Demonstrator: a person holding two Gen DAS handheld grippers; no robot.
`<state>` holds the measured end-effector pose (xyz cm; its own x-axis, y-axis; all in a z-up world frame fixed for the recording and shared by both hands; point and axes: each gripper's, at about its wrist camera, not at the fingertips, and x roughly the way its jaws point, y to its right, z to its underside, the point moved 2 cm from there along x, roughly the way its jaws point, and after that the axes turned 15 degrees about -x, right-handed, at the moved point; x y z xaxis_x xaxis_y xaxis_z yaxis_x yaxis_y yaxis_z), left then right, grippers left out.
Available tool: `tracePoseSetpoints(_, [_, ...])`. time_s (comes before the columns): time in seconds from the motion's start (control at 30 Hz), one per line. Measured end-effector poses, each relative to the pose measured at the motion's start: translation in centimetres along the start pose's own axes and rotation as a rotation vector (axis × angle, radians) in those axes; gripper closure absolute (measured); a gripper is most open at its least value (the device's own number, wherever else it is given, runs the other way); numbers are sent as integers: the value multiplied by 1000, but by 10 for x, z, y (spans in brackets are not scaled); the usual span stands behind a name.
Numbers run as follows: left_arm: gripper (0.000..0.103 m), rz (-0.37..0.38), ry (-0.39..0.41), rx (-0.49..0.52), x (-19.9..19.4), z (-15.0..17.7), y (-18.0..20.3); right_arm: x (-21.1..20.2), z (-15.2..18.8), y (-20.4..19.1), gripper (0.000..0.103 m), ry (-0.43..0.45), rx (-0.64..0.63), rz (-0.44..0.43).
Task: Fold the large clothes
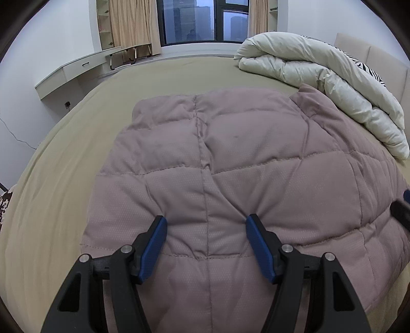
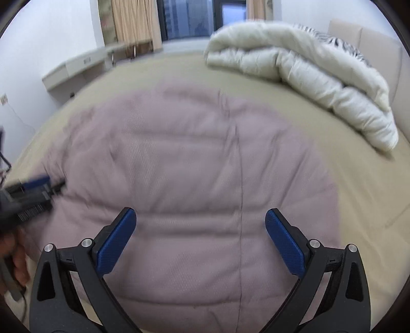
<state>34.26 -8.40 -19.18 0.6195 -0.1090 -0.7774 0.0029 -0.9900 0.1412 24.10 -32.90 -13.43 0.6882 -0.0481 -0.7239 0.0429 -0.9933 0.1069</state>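
Note:
A mauve quilted puffer jacket [image 1: 230, 164] lies spread on the beige bed sheet [image 1: 64, 179]. My left gripper [image 1: 206, 222] is open, its blue pads [image 1: 153, 246] pressing down on the jacket's near part on either side of the centre seam. In the right wrist view the jacket [image 2: 192, 166] is blurred and fills the middle. My right gripper [image 2: 201, 217] is open wide just above the jacket, holding nothing. The left gripper also shows at the left edge of the right wrist view [image 2: 30, 194], and the right gripper's tip at the right edge of the left wrist view [image 1: 402, 207].
A rolled cream duvet [image 1: 320, 76] lies at the far right of the bed by the padded headboard [image 1: 371, 59]. A white desk [image 1: 71, 71] and a chair [image 1: 123, 57] stand beyond the bed's far left edge, under a curtained window [image 1: 200, 20].

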Motion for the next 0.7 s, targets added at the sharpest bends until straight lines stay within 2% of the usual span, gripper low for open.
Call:
tracePoseSetpoints(0.07, [35,2,0,-1,0,0,0,-4,-22,1,0,27,-9,9])
tracePoseSetpoints(0.17, [35,5,-5,0,1,0,0,30,-45,-2,0,-40,-49,-7])
tracePoseSetpoints(0.23, [35,8,-9,9,2,-1,0,70,-40,-4,0,-146,-76,-28])
tracePoseSetpoints(0.3, [35,10,-11,12,3,-1,0,81,-36,-7,0,-125,-94,-10])
tracePoseSetpoints(0.4, [34,10,-5,10,5,0,1,83,-32,-12,0,-106,-109,21])
tracePoseSetpoints(0.53, [34,17,-15,10,3,-2,-2,86,-30,-17,0,-109,-109,17])
tracePoseSetpoints(0.63, [35,80,-62,-47,-13,-16,-16,76,-39,-2,0,-158,-69,-61])
tracePoseSetpoints(0.67, [35,94,-45,-71,-23,-22,-25,66,-42,6,0,-159,-45,-98])
tracePoseSetpoints(0.7, [32,102,-5,-95,-35,-28,-39,51,-44,19,0,-123,-13,-117])
